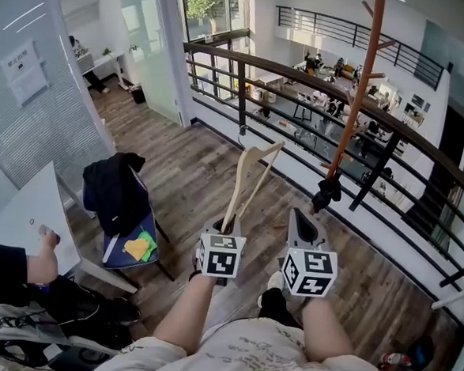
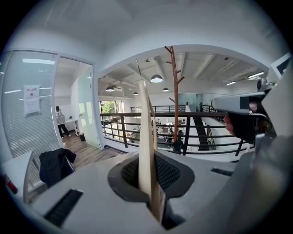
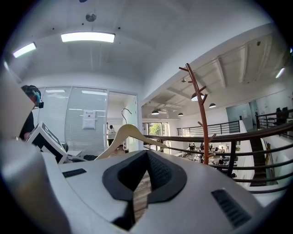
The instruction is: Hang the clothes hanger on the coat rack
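The wood floor (image 1: 209, 171) fills most of the head view. A dark railing (image 1: 241, 94) runs along its far edge. The tall brown coat rack (image 1: 356, 94) stands on the floor right by the railing, on the right side. Its pegs stick out near the top.

On the left side of the floor is a chair (image 1: 149, 256) with a blue seat. A black jacket (image 1: 113, 192) hangs over its back, and a yellow cloth (image 1: 138, 248) lies on the seat.

The wooden clothes hanger (image 1: 237, 181) is up in the air, not on the coat rack. It is well apart from the rack, to the left of the pole. The left gripper (image 1: 228, 224) holds it. The jaws are squeezed on the low end of one hanger arm. In the left gripper view that pale arm stands straight up out of the gap between the two dark pads. The rest of the hanger rises above the jaws and bends to the right.

The right gripper (image 1: 296, 213) is just beside the left one. Its jaws are close together and nothing is between them. In the right gripper view the hanger shows past the jaws, off to the left, with its thin metal hook on top.
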{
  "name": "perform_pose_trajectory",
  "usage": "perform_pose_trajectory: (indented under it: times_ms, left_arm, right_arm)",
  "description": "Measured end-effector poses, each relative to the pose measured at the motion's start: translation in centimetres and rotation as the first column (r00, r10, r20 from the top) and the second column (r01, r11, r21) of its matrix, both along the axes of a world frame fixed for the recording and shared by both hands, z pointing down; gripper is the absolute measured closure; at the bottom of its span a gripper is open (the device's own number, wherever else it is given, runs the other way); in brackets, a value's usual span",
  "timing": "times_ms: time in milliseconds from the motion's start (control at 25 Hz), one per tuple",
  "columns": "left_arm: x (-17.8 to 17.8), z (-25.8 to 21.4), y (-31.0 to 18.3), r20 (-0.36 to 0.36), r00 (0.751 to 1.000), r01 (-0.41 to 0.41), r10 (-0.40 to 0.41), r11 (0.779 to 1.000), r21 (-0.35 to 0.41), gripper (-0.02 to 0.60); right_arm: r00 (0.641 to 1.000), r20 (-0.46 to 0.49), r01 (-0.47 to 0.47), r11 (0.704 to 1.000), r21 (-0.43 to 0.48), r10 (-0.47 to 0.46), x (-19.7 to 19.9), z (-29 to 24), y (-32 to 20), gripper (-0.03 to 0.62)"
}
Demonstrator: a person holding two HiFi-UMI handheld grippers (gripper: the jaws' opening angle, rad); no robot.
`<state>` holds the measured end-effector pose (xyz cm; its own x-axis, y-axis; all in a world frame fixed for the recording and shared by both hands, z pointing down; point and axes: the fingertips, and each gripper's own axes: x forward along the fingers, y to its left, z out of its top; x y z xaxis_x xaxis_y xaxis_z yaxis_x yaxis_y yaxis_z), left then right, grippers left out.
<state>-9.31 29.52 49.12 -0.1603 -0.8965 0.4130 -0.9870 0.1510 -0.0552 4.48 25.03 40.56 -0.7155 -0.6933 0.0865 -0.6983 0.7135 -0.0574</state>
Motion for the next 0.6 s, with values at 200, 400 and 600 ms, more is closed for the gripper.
perform_pose_trajectory:
  times_ms: [200,400,600]
  left_arm:
    - [0.4,-0.1,-1.4,0.02,1.0,-0.02,0.02,1.0,0.002,0.557]
    - [0.0,0.2,-3.2,0.015,0.999,-0.031,0.031,1.0,-0.001,0.557]
    - [-0.6,0.5,-5.9,0.004,0.999,-0.037,0.037,0.999,-0.016,0.557]
  right_arm:
    - [1.0,0.008,0.001,1.0,0.006,-0.001,-0.3,-0.3,-1.6,0.592]
    - [1.0,0.022,-0.008,1.0,-0.001,0.008,-0.7,0.2,-3.6,0.592]
    - [0.999,0.037,-0.018,1.0,-0.024,0.018,-0.9,0.6,-6.6,0.592]
